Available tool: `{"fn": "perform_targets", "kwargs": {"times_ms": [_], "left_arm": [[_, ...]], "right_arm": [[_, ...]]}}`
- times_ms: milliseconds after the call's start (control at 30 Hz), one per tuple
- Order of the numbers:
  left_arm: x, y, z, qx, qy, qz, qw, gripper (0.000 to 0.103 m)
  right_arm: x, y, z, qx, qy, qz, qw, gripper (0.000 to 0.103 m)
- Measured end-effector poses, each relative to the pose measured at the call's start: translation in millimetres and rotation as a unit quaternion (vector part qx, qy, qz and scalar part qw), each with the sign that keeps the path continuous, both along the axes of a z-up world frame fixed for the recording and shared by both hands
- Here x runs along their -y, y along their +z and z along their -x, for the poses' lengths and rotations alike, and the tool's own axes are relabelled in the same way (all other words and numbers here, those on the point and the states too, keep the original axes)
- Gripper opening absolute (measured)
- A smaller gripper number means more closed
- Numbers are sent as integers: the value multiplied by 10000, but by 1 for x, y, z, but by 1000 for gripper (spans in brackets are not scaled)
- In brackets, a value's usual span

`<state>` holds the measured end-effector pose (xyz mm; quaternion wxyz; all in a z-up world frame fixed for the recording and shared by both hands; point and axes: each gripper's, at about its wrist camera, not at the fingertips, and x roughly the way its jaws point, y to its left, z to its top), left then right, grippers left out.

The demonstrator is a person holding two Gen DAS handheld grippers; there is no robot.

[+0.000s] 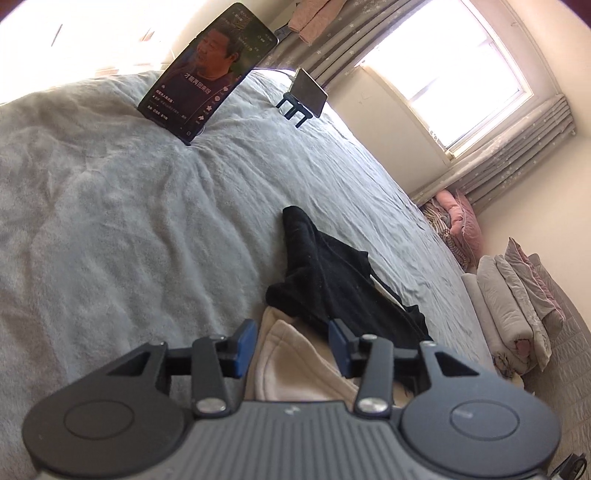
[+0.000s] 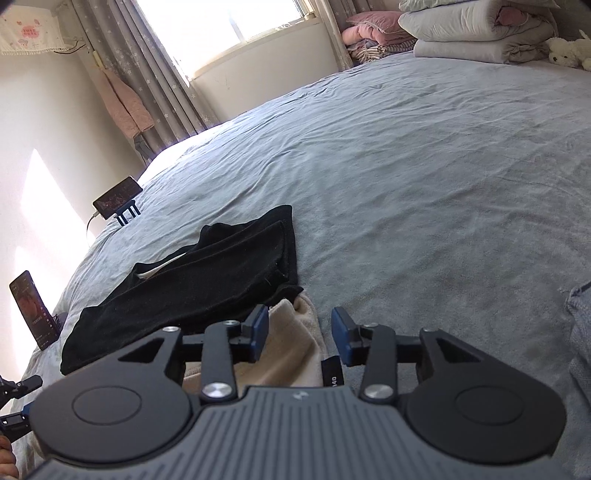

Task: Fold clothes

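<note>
A black garment (image 1: 332, 273) lies crumpled on the grey bedsheet (image 1: 129, 221), lined with cream fleece (image 1: 295, 362) that shows at its near end. My left gripper (image 1: 293, 343) is open, its blue pads above the cream fleece, holding nothing. In the right wrist view the black garment (image 2: 207, 269) lies partly folded to the left, with the cream fleece (image 2: 291, 343) under my right gripper (image 2: 301, 336), which is open and empty. A white cord (image 2: 159, 269) lies in the garment's folds.
A phone (image 1: 207, 70) stands upright on the bed, playing a video; it also shows in the right wrist view (image 2: 33, 310). A second phone (image 1: 310, 92) sits on a small stand. Folded quilts (image 2: 472, 29) and pillows are stacked at the bed's far side. A window (image 1: 450, 74) with curtains is behind.
</note>
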<state>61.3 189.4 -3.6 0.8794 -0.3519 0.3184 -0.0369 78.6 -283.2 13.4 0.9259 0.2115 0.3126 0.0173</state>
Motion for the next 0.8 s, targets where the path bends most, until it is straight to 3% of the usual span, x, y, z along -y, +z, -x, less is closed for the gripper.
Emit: {"fn": "perform_targets", "kwargs": {"times_ms": [133, 267, 433, 467, 533, 600, 800], "left_arm": [[12, -1, -3, 50, -315, -390, 9987, 44], [25, -3, -5, 96, -607, -856, 9944, 44], [37, -5, -5, 165, -778, -1430, 9865, 37], [39, -5, -5, 185, -787, -1518, 9851, 32], [41, -5, -4, 206, -832, -1659, 9824, 7], [41, -4, -2, 287, -794, -1762, 9807, 5], [36, 9, 9, 858, -521, -1682, 9806, 5]], "right_arm": [[-4, -1, 0, 84, 137, 242, 9996, 42], [-15, -9, -5, 43, 628, 573, 9964, 42], [-37, -21, -8, 200, 936, 1539, 9834, 42], [-40, -22, -8, 250, 988, 1634, 9813, 32], [-42, -21, -9, 323, 1009, 1765, 9786, 20], [-39, -18, -7, 380, 939, 1750, 9793, 11], [-31, -4, 2, 851, 556, 1549, 9827, 9]]}}
